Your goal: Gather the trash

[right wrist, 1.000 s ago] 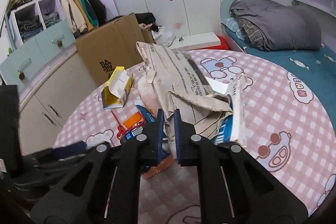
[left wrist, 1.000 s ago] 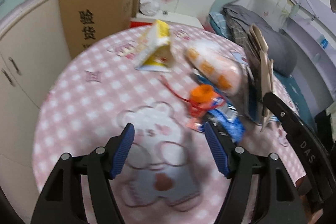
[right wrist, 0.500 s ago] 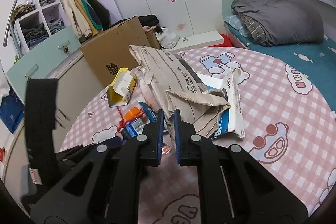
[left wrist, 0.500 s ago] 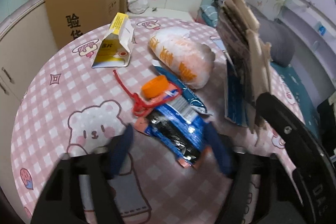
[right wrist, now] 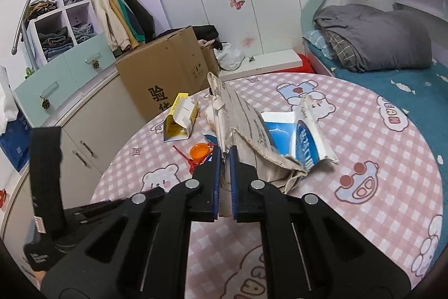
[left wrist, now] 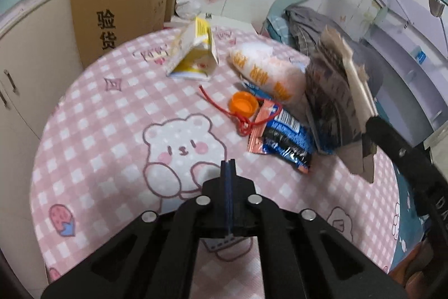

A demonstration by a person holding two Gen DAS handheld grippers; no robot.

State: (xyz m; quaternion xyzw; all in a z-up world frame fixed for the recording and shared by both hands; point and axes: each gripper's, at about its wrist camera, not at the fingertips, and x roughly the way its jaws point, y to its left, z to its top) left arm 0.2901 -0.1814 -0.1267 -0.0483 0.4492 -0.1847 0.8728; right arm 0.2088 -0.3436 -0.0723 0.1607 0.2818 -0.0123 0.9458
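Trash lies on a round table with a pink checked cloth [left wrist: 92, 131]. My right gripper [right wrist: 224, 156] is shut on the edge of a beige paper bag [right wrist: 246, 125], held upright; the bag also shows in the left wrist view [left wrist: 336, 91]. My left gripper [left wrist: 228, 163] is shut and empty, over the bear print near the table's front. Beyond it lie a blue snack wrapper [left wrist: 282, 139], an orange cap [left wrist: 243, 103] with a red string [left wrist: 246, 123], a white and orange plastic bag [left wrist: 266, 72] and an open yellow carton [left wrist: 196, 55].
A large cardboard box [left wrist: 117, 4] stands behind the table on the left, next to cream cabinets [left wrist: 16, 69]. A bed with a grey blanket [right wrist: 375, 38] is at the right. Shelves with clothes [right wrist: 64, 27] are at the far left.
My left gripper has closed from wide open to shut and holds nothing. It has drawn back from the wrapper. My right gripper still holds the paper bag, shifted slightly.
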